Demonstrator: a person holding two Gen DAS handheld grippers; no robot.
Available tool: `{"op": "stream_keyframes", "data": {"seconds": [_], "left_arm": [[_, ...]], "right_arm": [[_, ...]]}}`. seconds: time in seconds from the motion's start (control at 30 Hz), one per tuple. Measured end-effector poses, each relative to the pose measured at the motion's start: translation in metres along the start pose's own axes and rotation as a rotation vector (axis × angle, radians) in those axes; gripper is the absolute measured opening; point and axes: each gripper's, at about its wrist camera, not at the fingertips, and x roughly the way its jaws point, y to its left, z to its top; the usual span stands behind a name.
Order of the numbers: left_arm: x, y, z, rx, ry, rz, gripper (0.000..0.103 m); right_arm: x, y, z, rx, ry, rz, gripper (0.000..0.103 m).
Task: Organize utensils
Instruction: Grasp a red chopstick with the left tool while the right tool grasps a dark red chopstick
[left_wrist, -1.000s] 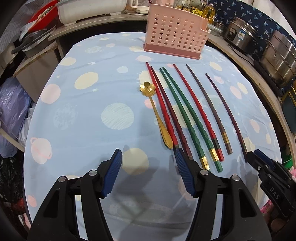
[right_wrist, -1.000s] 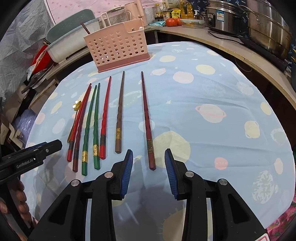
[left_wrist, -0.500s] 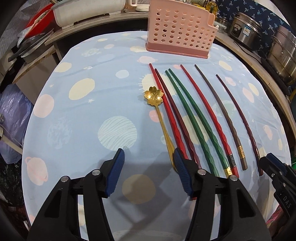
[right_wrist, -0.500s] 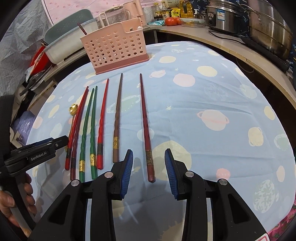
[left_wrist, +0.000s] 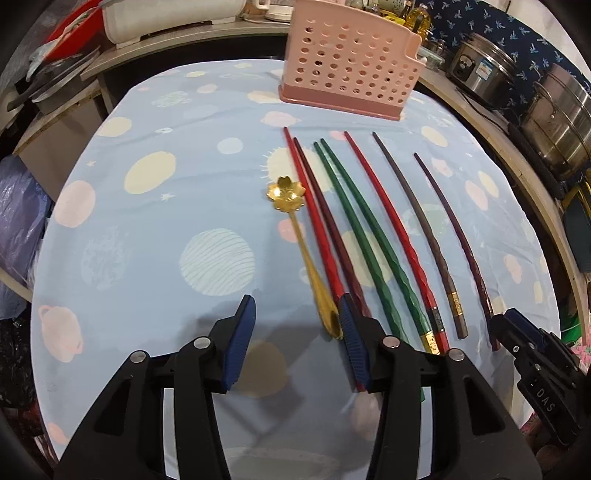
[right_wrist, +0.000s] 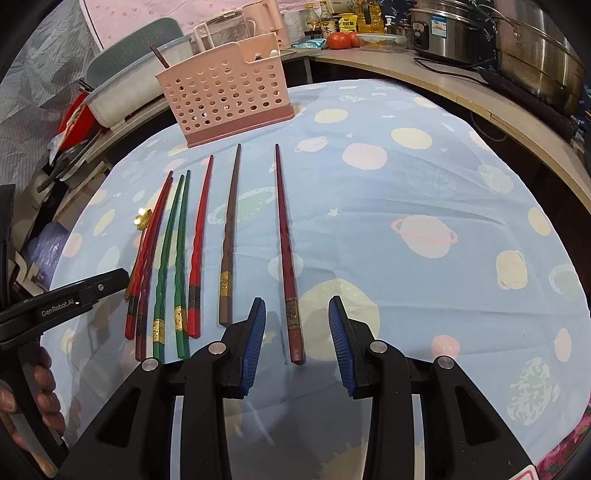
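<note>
Several chopsticks lie side by side on the blue planet-print tablecloth (left_wrist: 147, 229): red and dark red (left_wrist: 321, 236), two green (left_wrist: 365, 243), one red (left_wrist: 391, 229), one brown (left_wrist: 421, 229), one dark maroon (left_wrist: 458, 236). A gold flower spoon (left_wrist: 286, 192) lies left of them. A pink perforated holder (left_wrist: 351, 62) stands behind. My left gripper (left_wrist: 297, 317) is open, its right finger over the spoon handle's end. My right gripper (right_wrist: 297, 321) is open around the maroon chopstick's (right_wrist: 286, 251) thick end.
Steel pots (left_wrist: 554, 118) and a rice cooker (left_wrist: 484, 70) stand on the counter at the right. A white tub (right_wrist: 133, 96), bottles and tomatoes (right_wrist: 340, 38) sit behind the holder (right_wrist: 225, 92). The table edge curves close on the right.
Both grippers have moved forward and lower toward the utensils. The right gripper now straddles the maroon chopstick's end, and the left finger reaches the spoon handle. Both stay open.
</note>
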Motion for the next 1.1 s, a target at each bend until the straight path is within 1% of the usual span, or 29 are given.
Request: {"op": "stream_keyframes", "data": {"seconds": [0.17, 0.23, 0.27, 0.3, 0.37, 0.5, 0.63, 0.67, 0.87, 0.93, 1.0, 1.07, 1.1], "left_arm": [[0.002, -0.004, -0.003, 0.031, -0.003, 0.016, 0.049], [0.000, 0.002, -0.003, 0.021, -0.001, 0.024, 0.045], [0.000, 0.005, -0.004, 0.016, 0.002, 0.025, 0.039], [-0.001, 0.009, -0.004, 0.011, 0.000, 0.023, 0.036], [-0.002, 0.014, -0.004, -0.002, 0.002, 0.022, 0.036], [-0.002, 0.009, -0.005, 0.012, 0.002, 0.042, 0.037], [-0.005, 0.007, -0.003, -0.011, 0.009, -0.014, 0.039], [-0.006, 0.006, -0.003, -0.009, 0.007, -0.024, 0.042], [-0.004, -0.005, -0.010, 0.027, 0.025, -0.035, 0.042], [-0.004, -0.007, -0.011, 0.035, 0.026, -0.040, 0.036], [-0.004, -0.007, -0.010, 0.030, 0.033, -0.073, 0.021], [-0.004, -0.007, -0.010, 0.030, 0.037, -0.100, 0.014], [-0.004, -0.008, -0.011, 0.031, 0.037, -0.100, 0.014]], "right_arm": [[0.000, 0.000, 0.001, -0.001, 0.001, 0.000, 0.035], [0.000, 0.000, 0.000, 0.000, 0.000, 0.000, 0.035], [0.000, 0.000, 0.000, 0.000, 0.000, 0.000, 0.035], [0.001, -0.001, 0.001, 0.001, 0.001, 0.001, 0.035], [0.001, -0.001, 0.001, 0.003, 0.004, 0.001, 0.035], [0.002, -0.001, 0.001, 0.003, 0.003, 0.003, 0.035], [0.002, -0.001, 0.002, 0.002, 0.000, 0.003, 0.035], [0.002, -0.001, 0.002, 0.002, -0.001, 0.003, 0.035], [0.002, -0.001, 0.002, 0.001, 0.003, 0.006, 0.035], [0.002, -0.001, 0.003, 0.000, 0.003, 0.006, 0.034], [0.002, -0.001, 0.003, 0.000, 0.003, 0.007, 0.034], [0.002, -0.001, 0.003, 0.001, 0.003, 0.006, 0.034], [0.002, -0.001, 0.003, 0.001, 0.003, 0.007, 0.034]]}}
